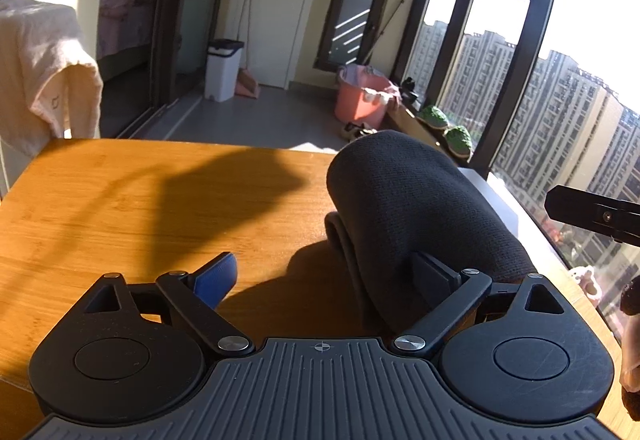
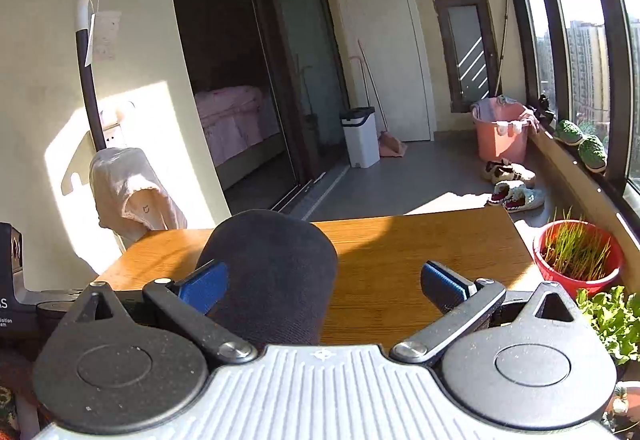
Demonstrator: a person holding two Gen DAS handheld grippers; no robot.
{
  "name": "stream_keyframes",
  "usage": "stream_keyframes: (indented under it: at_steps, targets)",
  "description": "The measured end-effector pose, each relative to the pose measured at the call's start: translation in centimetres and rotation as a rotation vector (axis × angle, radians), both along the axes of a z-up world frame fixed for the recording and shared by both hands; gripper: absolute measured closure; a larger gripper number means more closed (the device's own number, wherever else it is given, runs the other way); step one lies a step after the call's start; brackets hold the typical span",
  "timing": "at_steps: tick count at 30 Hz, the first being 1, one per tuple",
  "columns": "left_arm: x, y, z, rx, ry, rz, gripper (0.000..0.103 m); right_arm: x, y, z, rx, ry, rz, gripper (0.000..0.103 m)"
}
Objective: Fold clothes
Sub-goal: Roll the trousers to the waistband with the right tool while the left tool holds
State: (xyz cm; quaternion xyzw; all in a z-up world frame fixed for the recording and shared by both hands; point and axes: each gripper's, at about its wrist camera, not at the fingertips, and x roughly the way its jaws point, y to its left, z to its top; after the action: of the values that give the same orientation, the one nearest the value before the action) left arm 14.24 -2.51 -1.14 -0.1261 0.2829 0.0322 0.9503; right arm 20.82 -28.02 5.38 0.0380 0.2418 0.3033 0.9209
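**Dark garment bundled on the wooden surface between two wide-open grippers**

A dark grey knitted garment (image 1: 420, 207) lies rolled into a rounded bundle on the sunlit wooden surface (image 1: 120, 199), towards its window-side edge. The left gripper (image 1: 326, 280) is spread wide and holds nothing; its blue-padded finger (image 1: 214, 282) hovers over bare wood, while the other finger rests against the near flank of the bundle. In the right wrist view the same garment (image 2: 276, 272) sits just in front of the right gripper (image 2: 324, 288), whose jaws are also fully apart and empty, one blue pad (image 2: 204, 286) touching or just beside the cloth. A pale towel (image 1: 44, 67) hangs behind the surface's far corner.
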Motion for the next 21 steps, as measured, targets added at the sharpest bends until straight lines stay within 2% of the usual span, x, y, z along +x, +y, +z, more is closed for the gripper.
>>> stream_keyframes:
  at_steps: [3,6,8,11,16,21]
  targets:
    - [0.0,0.3,-0.4,-0.015,0.006,0.011,0.004,2.3,2.8,-1.9,-0.147,0.046,-0.028,0.0]
    - [0.0,0.0,-0.3,-0.005,-0.001,0.007,0.004,2.5,2.6,-3.6,-0.148,0.05,-0.055,0.0]
    - [0.0,-0.3,-0.4,0.009,-0.008,0.007,0.002,2.5,1.9,-3.6,-0.133,0.083,-0.065,0.0]
    - [0.1,-0.4,-0.6,0.014,-0.018,0.006,0.0,1.7,1.2,-4.0,-0.162,0.066,-0.07,0.0]
    - [-0.1,-0.4,-0.7,0.009,-0.025,0.01,0.0,1.4,1.1,-4.3,-0.139,0.083,-0.097,0.0]
    - [-0.1,-0.1,-0.9,-0.005,-0.029,0.008,0.0,0.9,1.2,-3.9,-0.152,0.06,-0.112,0.0]
